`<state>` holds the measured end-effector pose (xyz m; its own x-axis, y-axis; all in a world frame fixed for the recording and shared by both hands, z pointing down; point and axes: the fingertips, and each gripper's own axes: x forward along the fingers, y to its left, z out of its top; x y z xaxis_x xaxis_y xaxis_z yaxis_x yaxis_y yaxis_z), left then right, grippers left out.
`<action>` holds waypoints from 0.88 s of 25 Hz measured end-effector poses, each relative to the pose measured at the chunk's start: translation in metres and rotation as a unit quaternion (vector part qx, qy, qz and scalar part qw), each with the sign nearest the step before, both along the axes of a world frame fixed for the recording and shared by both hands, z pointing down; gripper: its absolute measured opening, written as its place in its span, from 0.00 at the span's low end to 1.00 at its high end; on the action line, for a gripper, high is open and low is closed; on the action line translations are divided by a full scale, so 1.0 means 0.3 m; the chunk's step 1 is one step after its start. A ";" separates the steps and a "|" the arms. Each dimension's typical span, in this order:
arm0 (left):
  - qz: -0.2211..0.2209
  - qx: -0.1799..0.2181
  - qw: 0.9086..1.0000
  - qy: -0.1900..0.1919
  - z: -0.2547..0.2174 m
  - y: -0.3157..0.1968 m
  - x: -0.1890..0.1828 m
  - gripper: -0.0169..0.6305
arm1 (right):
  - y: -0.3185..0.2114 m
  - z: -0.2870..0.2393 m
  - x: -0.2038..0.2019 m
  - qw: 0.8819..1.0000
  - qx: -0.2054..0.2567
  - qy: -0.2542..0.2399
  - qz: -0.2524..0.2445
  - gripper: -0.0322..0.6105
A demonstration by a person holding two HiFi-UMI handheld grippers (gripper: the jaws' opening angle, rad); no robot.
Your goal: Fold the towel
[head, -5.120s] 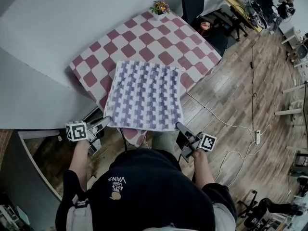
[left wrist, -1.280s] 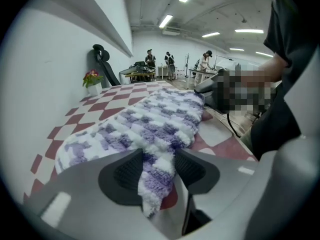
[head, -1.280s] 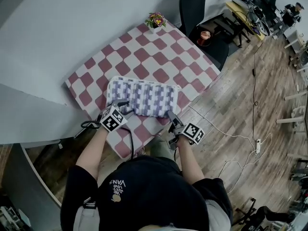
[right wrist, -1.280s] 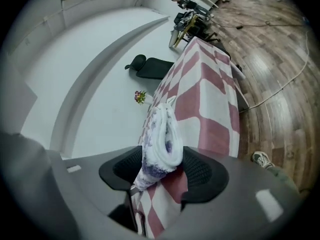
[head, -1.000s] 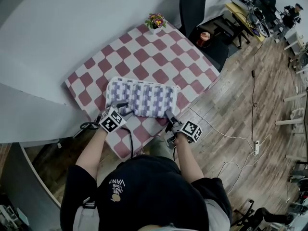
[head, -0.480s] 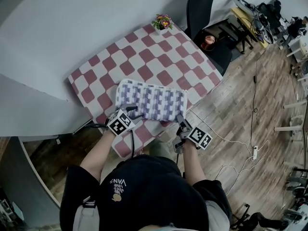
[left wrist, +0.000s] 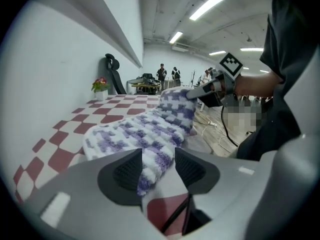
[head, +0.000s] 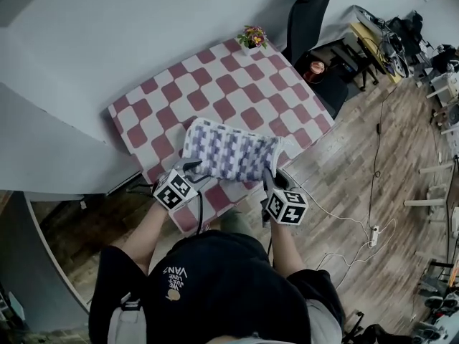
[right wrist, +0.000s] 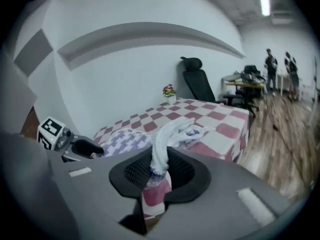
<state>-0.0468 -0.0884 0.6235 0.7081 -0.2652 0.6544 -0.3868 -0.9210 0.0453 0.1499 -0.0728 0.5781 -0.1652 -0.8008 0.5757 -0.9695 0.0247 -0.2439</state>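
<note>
A fluffy towel with a purple-and-white check (head: 231, 151) hangs folded double between the two grippers over the 5 o'clock side of a surface covered with a red-and-white chequered cloth (head: 215, 84), just in front of the person. The left gripper (head: 193, 167) has the towel's 8 o'clock corner, and in its own view its jaws are clenched on the thick doubled pile (left wrist: 150, 134), which fills the gap between the dark pads. The right gripper (head: 271, 181) has the 4 o'clock corner, and its own view shows the jaws pinched tight on a bunched white edge of the cloth (right wrist: 170, 134), which rises from the pads in a narrow twist. The near edge is held up off the surface, and the far edge sags toward the chequered cloth at 12 o'clock. A small pot of flowers (head: 251, 38) stands at the surface's far 1 o'clock corner, with a black office chair (head: 308, 13) just beyond it on the wooden plank floor (head: 358, 163)
</note>
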 end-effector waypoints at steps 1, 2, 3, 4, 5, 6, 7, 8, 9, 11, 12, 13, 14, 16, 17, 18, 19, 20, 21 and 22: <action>-0.009 0.006 1.000 0.002 -0.008 0.000 -0.022 0.31 | -0.021 -0.025 -0.045 0.999 0.007 0.028 -0.026 0.16; -0.019 0.011 1.000 0.005 -0.015 0.001 -0.040 0.31 | -0.043 -0.047 -0.093 0.997 0.015 0.052 -0.053 0.16; -0.029 0.015 0.999 0.009 -0.020 0.003 -0.057 0.31 | -0.064 -0.067 -0.147 0.994 0.023 0.073 -0.079 0.16; -0.038 0.019 0.999 0.012 -0.024 0.006 -0.072 0.31 | -0.084 -0.083 -0.204 0.990 0.031 0.092 -0.105 0.16; -0.046 0.023 0.999 0.013 -0.029 0.011 -0.088 0.31 | -0.101 -0.095 -0.263 0.984 0.037 0.112 -0.132 0.16; -0.055 0.027 0.998 0.013 -0.034 0.016 -0.105 0.31 | -0.114 -0.101 -0.322 0.977 0.042 0.131 -0.160 0.16; -0.063 0.030 0.997 0.012 -0.039 0.023 -0.122 0.31 | -0.124 -0.101 -0.379 0.969 0.045 0.152 -0.188 0.16; -0.073 0.033 0.997 0.012 -0.045 0.031 -0.140 0.31 | -0.132 -0.095 -0.433 0.960 0.047 0.173 -0.216 0.16; -0.083 0.035 0.996 0.013 -0.049 0.039 -0.159 0.31 | -0.138 -0.086 -0.485 0.950 0.047 0.191 -0.242 0.16; -0.103 0.033 0.994 0.016 -0.047 0.059 -0.200 0.31 | -0.147 -0.057 -0.583 0.933 0.041 0.215 -0.286 0.16; -0.112 0.031 0.993 0.016 -0.043 0.071 -0.222 0.31 | -0.150 -0.038 -0.627 0.926 0.036 0.221 -0.304 0.16; -0.121 0.030 0.992 0.016 -0.039 0.082 -0.243 0.31 | -0.152 -0.016 -0.668 0.920 0.030 0.226 -0.319 0.16; -0.129 0.029 0.991 0.016 -0.037 0.091 -0.263 0.31 | -0.153 0.005 -0.704 0.914 0.024 0.230 -0.332 0.16; -0.143 0.027 0.989 0.016 -0.032 0.107 -0.297 0.31 | -0.155 0.044 -0.767 0.906 0.015 0.235 -0.353 0.17; -0.149 0.025 0.988 0.016 -0.031 0.114 -0.312 0.31 | -0.155 0.062 -0.794 0.902 0.011 0.235 -0.362 0.17; -0.156 0.024 0.987 0.017 -0.031 0.119 -0.326 0.31 | -0.155 0.079 -0.819 0.899 0.006 0.233 -0.370 0.17; -0.161 0.022 0.986 0.017 -0.031 0.124 -0.339 0.31 | -0.155 0.098 -0.842 0.897 0.001 0.231 -0.378 0.18; -0.166 0.021 0.986 0.016 -0.031 0.128 -0.350 0.31 | -0.155 0.116 -0.861 0.895 -0.004 0.227 -0.384 0.19; -0.169 0.021 0.985 0.016 -0.033 0.130 -0.358 0.31 | -0.156 0.133 -0.877 0.894 -0.008 0.223 -0.388 0.21; -0.170 0.021 0.985 0.015 -0.031 0.133 -0.364 0.31 | -0.155 0.146 -0.889 0.893 -0.011 0.219 -0.394 0.23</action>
